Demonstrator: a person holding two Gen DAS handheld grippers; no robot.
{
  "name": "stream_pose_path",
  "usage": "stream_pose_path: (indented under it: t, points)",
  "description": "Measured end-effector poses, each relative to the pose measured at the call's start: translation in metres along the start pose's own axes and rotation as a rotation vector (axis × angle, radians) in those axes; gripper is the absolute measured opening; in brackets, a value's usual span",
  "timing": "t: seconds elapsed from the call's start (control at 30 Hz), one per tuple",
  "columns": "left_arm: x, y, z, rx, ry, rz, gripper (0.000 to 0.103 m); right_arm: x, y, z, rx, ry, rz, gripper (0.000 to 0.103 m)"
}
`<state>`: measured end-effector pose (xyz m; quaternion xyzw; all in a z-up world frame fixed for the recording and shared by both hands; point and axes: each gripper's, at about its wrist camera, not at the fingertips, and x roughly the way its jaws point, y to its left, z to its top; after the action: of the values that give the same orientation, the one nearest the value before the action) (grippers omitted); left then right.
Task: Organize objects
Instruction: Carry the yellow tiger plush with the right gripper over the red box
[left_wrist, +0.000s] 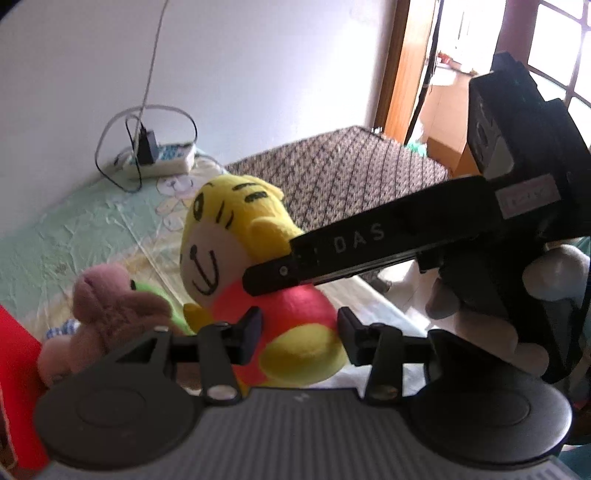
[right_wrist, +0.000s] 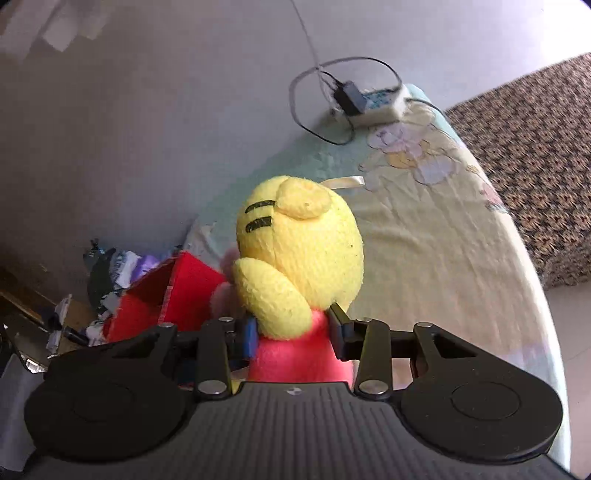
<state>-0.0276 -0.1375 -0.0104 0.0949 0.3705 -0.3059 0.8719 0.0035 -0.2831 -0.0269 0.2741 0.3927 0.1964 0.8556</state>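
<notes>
Gripping yellow-and-red tiger plush toy (right_wrist: 295, 258): right gripper (right_wrist: 291, 338) is clenching its body; left gripper (left_wrist: 299, 330) is straddling it unclenched; next, judging, carrying toward red fabric box (right_wrist: 173, 291).

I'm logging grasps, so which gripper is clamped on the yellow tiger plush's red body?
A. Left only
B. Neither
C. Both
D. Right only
D: the right gripper pinches the yellow tiger plush at its red body, while the left gripper sits open in front of it.
</notes>
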Motion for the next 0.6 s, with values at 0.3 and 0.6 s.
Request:
stream_pose_path:
  t: [0.3,0.6]
  points:
    - [-0.065,0.012,-0.013,-0.051,-0.127,0.056,0.044,0.01,0.049,-0.009,-0.09,-0.013,0.115,0.04]
    - [-0.113,0.056,-0.029,-0.077,-0.213,0.112,0.044,0.047,0.107,-0.016,-0.156,-0.027,0.164,0.039]
